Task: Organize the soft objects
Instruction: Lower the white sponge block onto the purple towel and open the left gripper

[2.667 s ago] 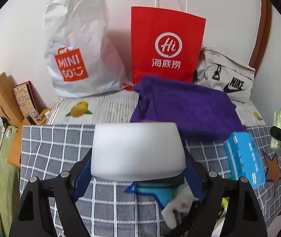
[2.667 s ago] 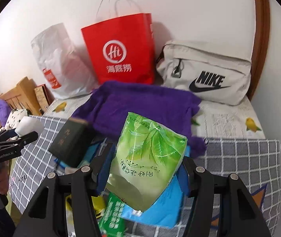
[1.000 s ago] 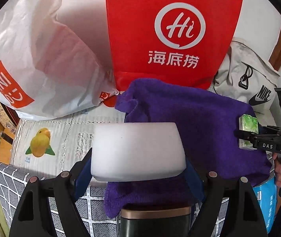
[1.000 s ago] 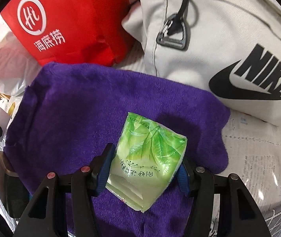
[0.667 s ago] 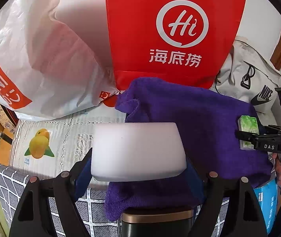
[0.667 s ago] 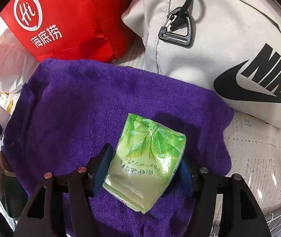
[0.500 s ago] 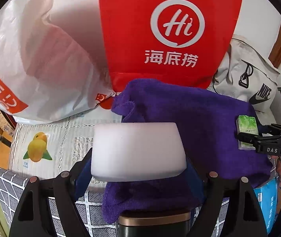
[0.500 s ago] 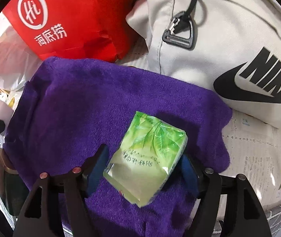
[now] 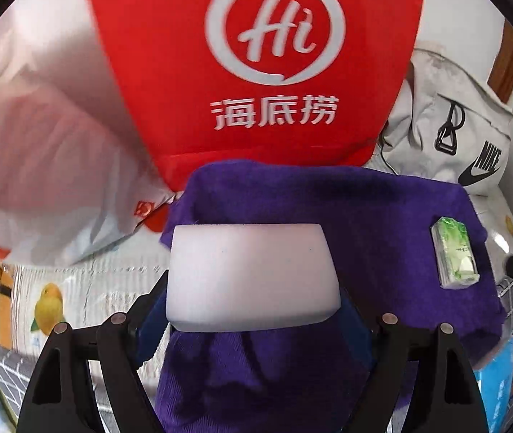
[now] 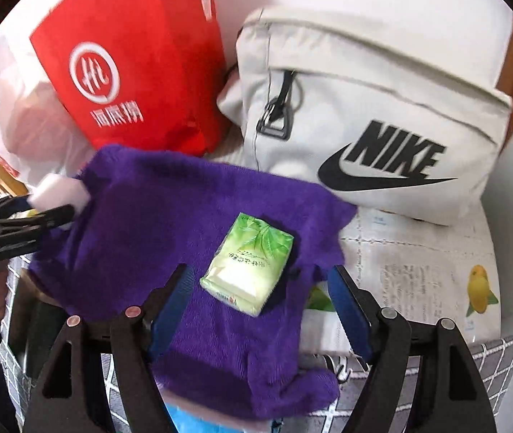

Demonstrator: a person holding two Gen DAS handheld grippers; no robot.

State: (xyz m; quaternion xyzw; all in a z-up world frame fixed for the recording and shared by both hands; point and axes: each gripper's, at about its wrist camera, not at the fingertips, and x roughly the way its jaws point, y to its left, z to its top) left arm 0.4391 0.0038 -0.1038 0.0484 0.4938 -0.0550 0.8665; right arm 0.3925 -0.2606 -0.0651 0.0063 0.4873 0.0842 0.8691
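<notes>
Tissue pack (image 10: 251, 262), green with a leaf print, lies flat on the purple towel (image 10: 169, 216), toward the towel's right side, with nothing gripping it. Right gripper (image 10: 260, 299) hangs just above and nearer than the pack, its blue-padded jaws spread wide and clear of the pack on both sides. Left gripper (image 9: 252, 310) clamps a white sponge block (image 9: 252, 276) between its pads, over the near left part of the towel; in the right wrist view that block (image 10: 60, 191) sits at the towel's far left edge. Behind the towel, a red paper bag (image 9: 256, 61) stands against the wall, with a white plastic bag (image 9: 40, 166) to its left and a pale Nike bag (image 10: 371, 115) to its right.
</notes>
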